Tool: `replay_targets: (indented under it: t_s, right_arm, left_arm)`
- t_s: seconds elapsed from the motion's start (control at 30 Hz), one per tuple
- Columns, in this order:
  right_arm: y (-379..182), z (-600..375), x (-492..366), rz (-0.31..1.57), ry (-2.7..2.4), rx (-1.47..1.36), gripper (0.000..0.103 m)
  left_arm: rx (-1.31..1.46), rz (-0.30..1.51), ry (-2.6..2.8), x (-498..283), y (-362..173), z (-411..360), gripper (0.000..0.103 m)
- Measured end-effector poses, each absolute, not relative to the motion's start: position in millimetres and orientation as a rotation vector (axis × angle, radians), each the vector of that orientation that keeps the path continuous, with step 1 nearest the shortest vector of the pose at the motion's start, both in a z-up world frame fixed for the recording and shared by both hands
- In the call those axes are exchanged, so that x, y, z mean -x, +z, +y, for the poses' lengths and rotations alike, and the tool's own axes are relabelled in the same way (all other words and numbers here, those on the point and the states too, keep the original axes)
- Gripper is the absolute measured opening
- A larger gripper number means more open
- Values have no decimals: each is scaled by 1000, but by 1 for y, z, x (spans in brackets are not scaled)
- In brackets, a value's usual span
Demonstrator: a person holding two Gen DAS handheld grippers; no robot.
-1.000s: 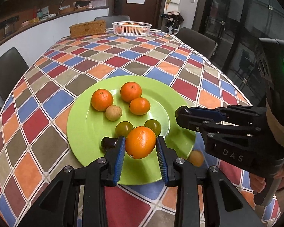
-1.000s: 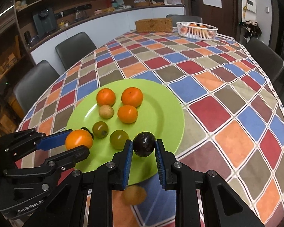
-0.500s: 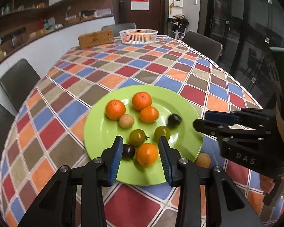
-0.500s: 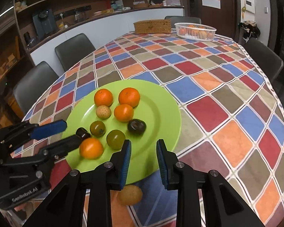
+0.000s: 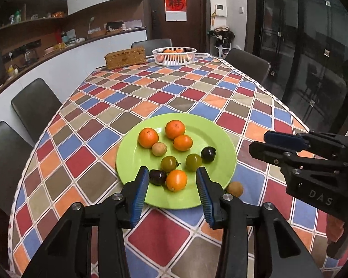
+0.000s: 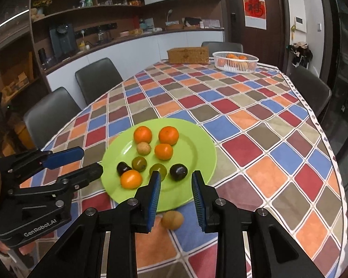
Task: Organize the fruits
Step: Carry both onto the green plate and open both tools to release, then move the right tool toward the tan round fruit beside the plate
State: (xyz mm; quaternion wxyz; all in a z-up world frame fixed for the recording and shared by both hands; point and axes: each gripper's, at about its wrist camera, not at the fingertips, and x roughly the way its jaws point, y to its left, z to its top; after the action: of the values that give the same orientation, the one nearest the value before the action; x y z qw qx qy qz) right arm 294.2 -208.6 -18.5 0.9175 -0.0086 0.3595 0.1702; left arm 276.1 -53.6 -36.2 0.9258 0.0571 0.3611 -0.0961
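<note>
Fingers of left gripper [image 5: 172, 180] and right gripper [image 6: 175, 186] empty, opening; checked tablecloth [image 5: 185, 88], kitchen shelves behind.

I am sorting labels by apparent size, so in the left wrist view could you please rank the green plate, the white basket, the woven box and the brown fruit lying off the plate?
Largest to smallest:
1. green plate
2. white basket
3. woven box, nearly alike the basket; both are far away, so unsure
4. brown fruit
</note>
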Motion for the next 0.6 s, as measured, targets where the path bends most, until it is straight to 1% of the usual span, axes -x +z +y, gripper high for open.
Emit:
replay_targets:
  t_s: [0.07, 0.1, 0.17, 0.23, 0.3, 0.33, 0.4, 0.6]
  right_arm:
    - [-17, -210, -288, 732, 349, 12, 37]
    - [-16, -210, -286, 730, 345, 17, 37]
    - [-17, -209, -280, 727, 338, 30, 37]
    - [-20, -210, -277, 737, 334, 27, 37]
    - [-24, -212, -275, 749, 333, 19, 37]
    - [-27, -212, -275, 757, 331, 18, 38]
    - [-32, -213, -273, 771, 327, 17, 41]
    - [-55, -212, -272, 826, 318, 30, 41]
  left_arm:
    - [-118, 740, -192, -270, -36, -54, 46]
    - [-116, 742, -189, -268, -36, -54, 49]
    - [-110, 746, -178, -263, -37, -53, 51]
    - [-106, 755, -160, -258, -40, -51, 56]
    - [-93, 764, -156, -254, -43, -49, 58]
    - [-86, 772, -152, -253, -46, -49, 60]
    - [-79, 785, -138, -251, -52, -47, 62]
    - [-103, 816, -105, -248, -72, -47, 64]
